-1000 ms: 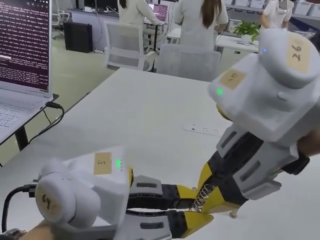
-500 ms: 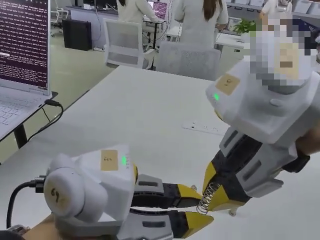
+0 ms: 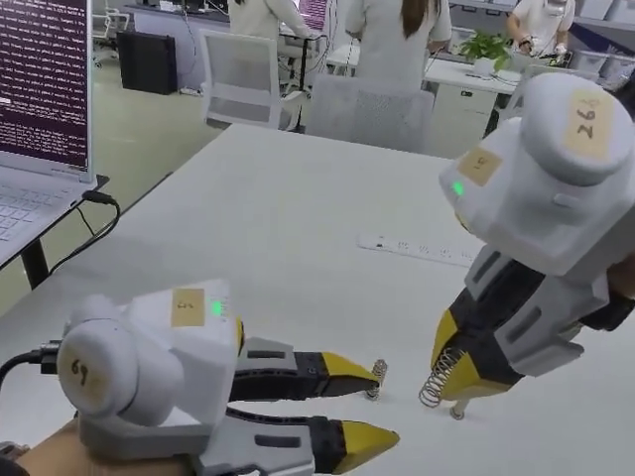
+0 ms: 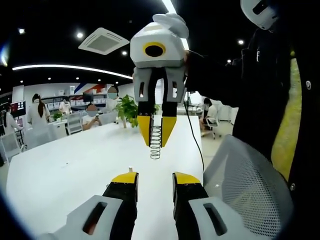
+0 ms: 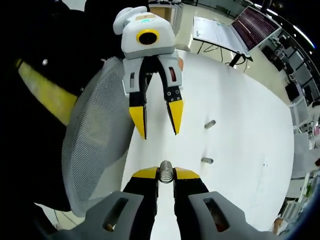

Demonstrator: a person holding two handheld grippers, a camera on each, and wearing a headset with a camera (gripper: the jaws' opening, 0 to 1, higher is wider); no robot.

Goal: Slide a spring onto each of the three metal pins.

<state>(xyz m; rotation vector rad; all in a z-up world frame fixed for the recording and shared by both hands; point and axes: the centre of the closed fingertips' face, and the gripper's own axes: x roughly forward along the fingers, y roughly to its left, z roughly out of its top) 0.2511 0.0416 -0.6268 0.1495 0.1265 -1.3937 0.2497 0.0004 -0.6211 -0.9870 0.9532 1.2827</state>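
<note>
Your right hand-held gripper (image 3: pixel 459 362) is clenched on the spring (image 3: pixel 437 375), whose long axis hangs tilted, lower end just above and beside the upright pin (image 3: pixel 456 410) on the desk (image 3: pixel 298 228), while your left hand-held gripper (image 3: pixel 382 399) sits released beside a second pin (image 3: pixel 376 371).

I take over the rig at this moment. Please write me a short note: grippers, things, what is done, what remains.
Left gripper: open, empty.
Right gripper: shut on a spring, held over the table.
Two pins on the table: far pin, near pin. They are too small to tell if either carries a spring.
Left to do: slide the held spring onto a pin, then finish the others.
</note>
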